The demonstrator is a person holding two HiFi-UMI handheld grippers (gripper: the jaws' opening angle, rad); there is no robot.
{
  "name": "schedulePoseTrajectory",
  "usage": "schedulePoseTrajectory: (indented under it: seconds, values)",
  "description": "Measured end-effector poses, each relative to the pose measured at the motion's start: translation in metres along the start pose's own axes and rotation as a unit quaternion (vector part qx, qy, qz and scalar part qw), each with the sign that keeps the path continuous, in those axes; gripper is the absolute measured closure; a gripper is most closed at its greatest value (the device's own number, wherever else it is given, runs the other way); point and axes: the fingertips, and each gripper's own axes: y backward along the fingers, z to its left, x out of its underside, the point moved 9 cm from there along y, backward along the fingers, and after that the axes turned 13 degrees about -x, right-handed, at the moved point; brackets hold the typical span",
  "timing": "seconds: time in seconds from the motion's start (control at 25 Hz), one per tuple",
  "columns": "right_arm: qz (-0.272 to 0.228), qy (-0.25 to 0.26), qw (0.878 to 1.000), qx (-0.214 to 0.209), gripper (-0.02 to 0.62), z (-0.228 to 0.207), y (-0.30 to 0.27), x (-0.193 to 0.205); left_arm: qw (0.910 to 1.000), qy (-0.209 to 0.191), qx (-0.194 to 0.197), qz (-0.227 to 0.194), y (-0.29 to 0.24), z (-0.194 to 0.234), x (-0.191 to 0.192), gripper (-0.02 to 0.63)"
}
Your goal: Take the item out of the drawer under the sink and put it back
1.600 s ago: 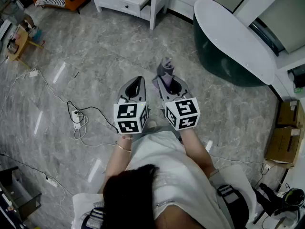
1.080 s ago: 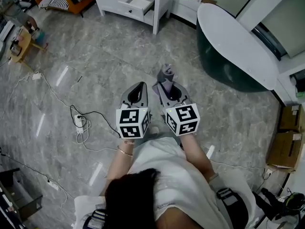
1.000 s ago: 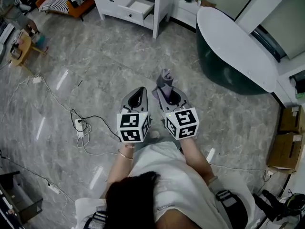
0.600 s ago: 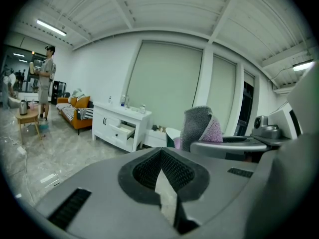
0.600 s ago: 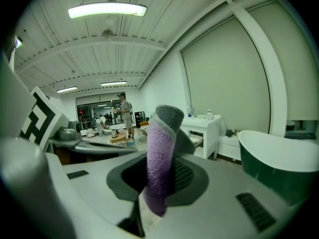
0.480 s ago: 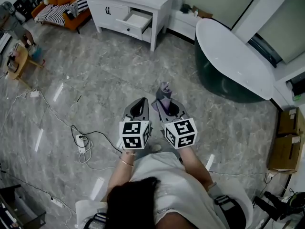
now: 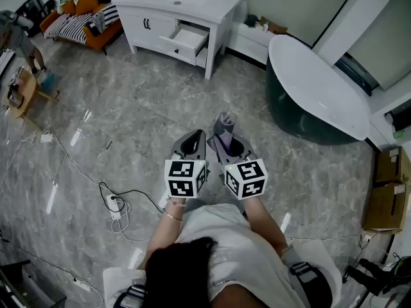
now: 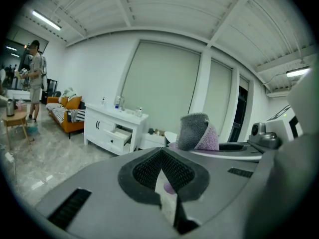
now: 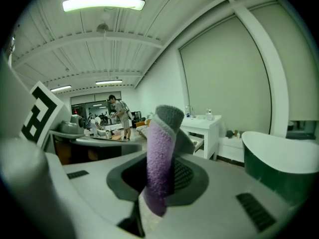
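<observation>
Nearer the white vanity [image 7: 145, 28] now, we return the purple-grey terry cloth [image 9: 159, 153] pinched in right fingers [image 9: 224, 193], left fingers [image 8: 99, 183] pressed together, towards its open drawer [image 7: 189, 38].

The cloth [image 7: 223, 124] is purple on one face and grey on the other. The left gripper [image 7: 198, 135] and the right gripper [image 7: 220, 138] are grey with black ribbed pads, and each bears a cube of black-and-white squares. The floor [image 7: 128, 108] is grey marble with pale veins. The cabinet [image 7: 212, 8] and its drawer [image 7: 186, 40] are white. The bathtub [image 7: 321, 85] is white with a dark green side. The sofa [image 7: 103, 38] is orange, its blanket [image 7: 61, 21] striped black and white.
</observation>
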Motion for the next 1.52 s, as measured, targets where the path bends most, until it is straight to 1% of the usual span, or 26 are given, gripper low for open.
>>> schedulePoseTrajectory:
  seconds: [0.24, 0.36, 0.44, 0.52, 0.64, 0.76, 1.04, 1.24, 1.52]
  values:
    - [0.007, -0.006, 1.000, -0.002, 0.514, 0.015, -0.038, -0.001, 0.9999, -0.007, 0.005, 0.013, -0.009, 0.035, -0.004, 0.601]
    - [0.003, -0.009, 1.000, 0.002, 0.514, 0.019, -0.048, -0.005, 0.9998, -0.007, 0.011, 0.015, -0.012, 0.046, -0.008, 0.601]
    - [-0.002, -0.019, 1.000, 0.004, 0.514, 0.021, -0.055, -0.007, 0.9998, -0.008, 0.011, 0.016, -0.014, 0.055, -0.009, 0.601]
    - [0.001, -0.029, 1.000, 0.006, 0.514, 0.022, -0.059, -0.006, 0.9997, -0.008, 0.013, 0.020, -0.015, 0.059, -0.007, 0.601]
    - [0.017, -0.012, 1.000, 0.015, 0.514, 0.025, -0.063, -0.004, 0.9996, -0.007, 0.016, 0.023, -0.016, 0.062, -0.003, 0.601]
    - [0.010, -0.013, 1.000, 0.011, 0.514, 0.026, -0.067, -0.006, 0.9996, -0.009, 0.017, 0.020, -0.018, 0.063, -0.005, 0.601]
    - [0.006, -0.021, 1.000, 0.004, 0.514, 0.013, -0.072, -0.014, 0.9999, -0.012, -0.003, 0.004, -0.024, 0.069, -0.018, 0.601]
    - [0.000, -0.024, 1.000, 0.000, 0.514, -0.001, -0.081, -0.019, 0.9997, -0.015, -0.019, 0.004, -0.034, 0.074, -0.026, 0.601]
    - [-0.007, -0.023, 1.000, -0.006, 0.514, -0.032, -0.103, -0.032, 0.9996, -0.014, -0.021, 0.009, -0.065, 0.072, -0.033, 0.601]
